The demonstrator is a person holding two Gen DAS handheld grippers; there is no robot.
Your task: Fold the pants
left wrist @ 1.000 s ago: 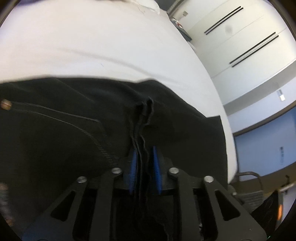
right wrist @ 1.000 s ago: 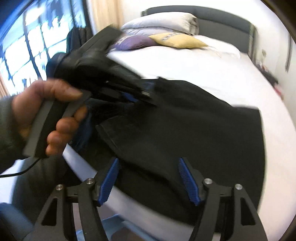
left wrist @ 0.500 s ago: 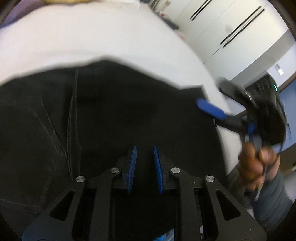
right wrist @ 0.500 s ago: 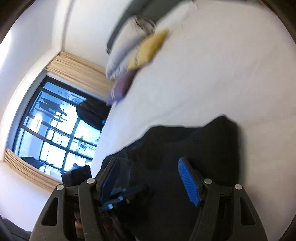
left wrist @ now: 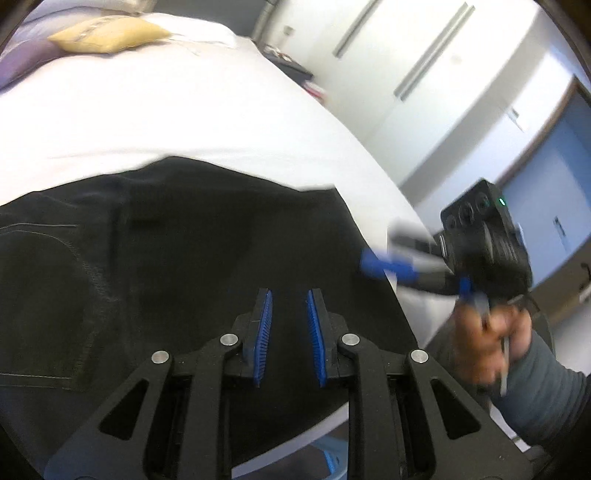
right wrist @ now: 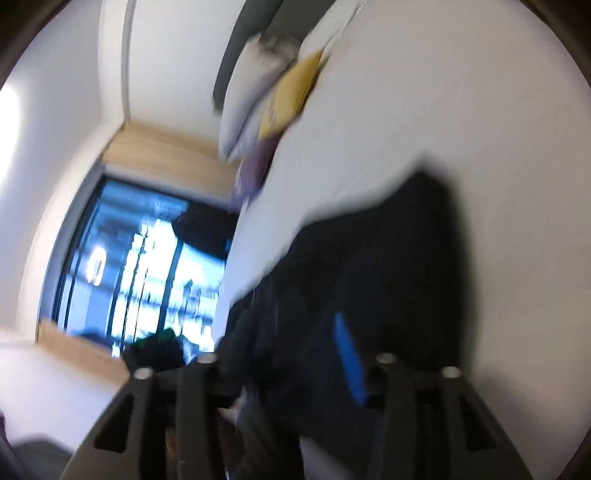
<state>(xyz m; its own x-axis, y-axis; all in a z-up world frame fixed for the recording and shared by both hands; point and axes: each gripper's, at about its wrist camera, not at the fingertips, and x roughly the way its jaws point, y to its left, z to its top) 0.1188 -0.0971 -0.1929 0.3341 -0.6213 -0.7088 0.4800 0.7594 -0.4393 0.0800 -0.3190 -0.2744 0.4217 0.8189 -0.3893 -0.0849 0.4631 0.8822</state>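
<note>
Fingers of my left gripper (left wrist: 289,332) stand a narrow gap apart with nothing between their blue pads, poised just above the black pants (left wrist: 177,266). Pants lie flat on the white bed (left wrist: 166,110), near its closer edge, with a stitched pocket seam visible toward my left. My right gripper (left wrist: 388,267) appears in the left wrist view at the right-hand edge of the fabric, blurred, held by my right hand (left wrist: 487,332) in a grey sleeve.

From the right wrist view, heavily blurred, one blue pad of my right fingers (right wrist: 349,360) shows clearly; the other is lost against dark cloth. Black fabric (right wrist: 388,277) fills the space between them, but whether they grip it I cannot tell. A yellow pillow (left wrist: 107,31) and a purple pillow (right wrist: 255,166) rest at the head of the bed; a window (right wrist: 147,266) lies beyond.
</note>
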